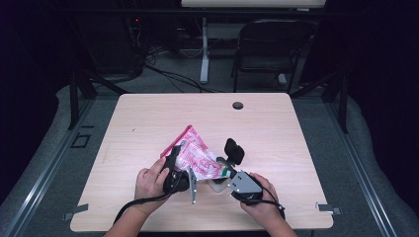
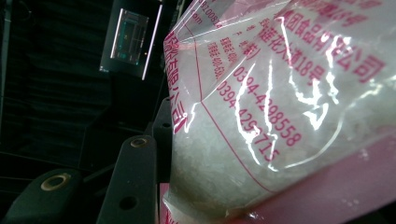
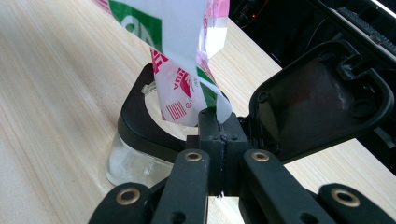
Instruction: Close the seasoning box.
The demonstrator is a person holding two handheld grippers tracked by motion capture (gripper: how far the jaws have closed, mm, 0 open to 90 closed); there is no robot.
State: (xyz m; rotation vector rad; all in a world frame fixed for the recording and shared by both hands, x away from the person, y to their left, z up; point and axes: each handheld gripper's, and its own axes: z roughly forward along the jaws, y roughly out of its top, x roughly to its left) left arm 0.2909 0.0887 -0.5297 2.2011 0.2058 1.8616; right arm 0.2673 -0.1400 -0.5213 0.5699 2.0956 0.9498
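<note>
A clear bag with red print (image 1: 197,155), filled with white grains (image 2: 280,116), is held tilted above the table. My left gripper (image 1: 174,160) grips its upper body, and one black finger (image 2: 133,177) lies against the film. My right gripper (image 3: 218,133) is shut on the bag's lower corner (image 3: 182,79), which hangs into the mouth of a small glass jar (image 3: 135,158). The jar (image 1: 217,183) has a black collar, and its black flip lid (image 3: 317,107) stands open. In the high view my right gripper (image 1: 228,173) sits just right of the jar.
The wooden table (image 1: 148,118) has a round cable hole (image 1: 237,105) near its far edge. A dark folding chair (image 1: 269,47) and a table leg stand beyond it. Both hands work near the front edge.
</note>
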